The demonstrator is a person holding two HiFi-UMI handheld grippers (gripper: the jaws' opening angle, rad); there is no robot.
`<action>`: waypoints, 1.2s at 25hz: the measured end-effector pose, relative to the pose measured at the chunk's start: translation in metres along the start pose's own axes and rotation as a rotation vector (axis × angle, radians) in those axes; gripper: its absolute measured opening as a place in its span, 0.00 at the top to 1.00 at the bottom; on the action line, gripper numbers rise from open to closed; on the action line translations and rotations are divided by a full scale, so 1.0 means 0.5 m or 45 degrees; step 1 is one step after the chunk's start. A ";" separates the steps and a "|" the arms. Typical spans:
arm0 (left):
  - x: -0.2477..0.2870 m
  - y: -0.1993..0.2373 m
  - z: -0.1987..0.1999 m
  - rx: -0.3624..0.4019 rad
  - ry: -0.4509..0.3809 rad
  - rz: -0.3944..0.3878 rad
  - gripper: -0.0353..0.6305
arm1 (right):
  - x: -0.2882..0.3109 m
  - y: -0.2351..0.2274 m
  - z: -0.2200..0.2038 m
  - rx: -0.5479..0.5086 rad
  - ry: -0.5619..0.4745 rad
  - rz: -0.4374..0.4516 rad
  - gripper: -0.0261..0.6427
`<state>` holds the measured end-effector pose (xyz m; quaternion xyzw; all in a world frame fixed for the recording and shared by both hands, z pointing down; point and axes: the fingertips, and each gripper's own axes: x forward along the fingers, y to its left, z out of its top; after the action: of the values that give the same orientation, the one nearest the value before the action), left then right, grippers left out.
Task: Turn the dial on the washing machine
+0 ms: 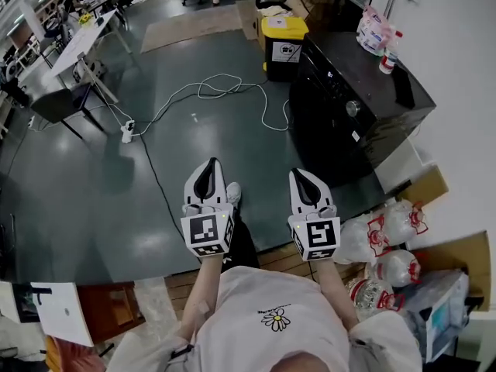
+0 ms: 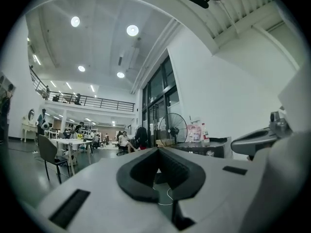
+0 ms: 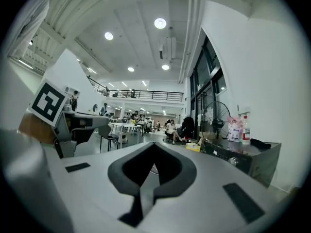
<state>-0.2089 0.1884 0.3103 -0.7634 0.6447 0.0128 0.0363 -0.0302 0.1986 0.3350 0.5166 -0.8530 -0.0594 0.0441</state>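
The black washing machine (image 1: 364, 99) stands at the right of the head view, its round silver dial (image 1: 353, 108) on the front panel. My left gripper (image 1: 211, 163) and right gripper (image 1: 299, 173) are held side by side over the floor, well short of the machine; both are shut and hold nothing. In the right gripper view the machine (image 3: 252, 154) sits to the right of the jaws with the dial (image 3: 233, 161) visible, and my right gripper (image 3: 154, 144) points left of it. In the left gripper view the machine (image 2: 206, 148) is far off beyond my left gripper (image 2: 158, 149).
A yellow-lidded bin (image 1: 284, 41) stands beside the machine. A white cable (image 1: 225, 90) and power strip (image 1: 128, 132) lie on the floor. Detergent bottles (image 1: 376, 29) stand on the machine. Bags of bottles (image 1: 387, 242) and boxes lie at my right; a chair (image 1: 58, 103) at left.
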 end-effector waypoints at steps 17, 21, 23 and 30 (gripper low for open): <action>0.642 0.235 -0.036 -0.014 0.024 -0.268 0.95 | 0.671 -0.156 0.060 -0.028 0.008 -0.152 0.96; 0.798 0.333 0.023 -0.028 -0.001 -0.275 0.95 | 0.835 -0.180 0.148 0.011 -0.031 -0.167 0.96; 0.856 0.372 0.057 -0.021 -0.016 -0.266 0.95 | 0.894 -0.189 0.182 0.011 -0.044 -0.169 0.96; 0.965 0.415 0.118 -0.046 -0.018 -0.289 0.95 | 1.003 -0.212 0.258 0.035 -0.068 -0.139 0.96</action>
<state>-0.3305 -0.3163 0.2115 -0.8320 0.5535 0.0257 0.0283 -0.1869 -0.2877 0.1987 0.5610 -0.8253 -0.0640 0.0110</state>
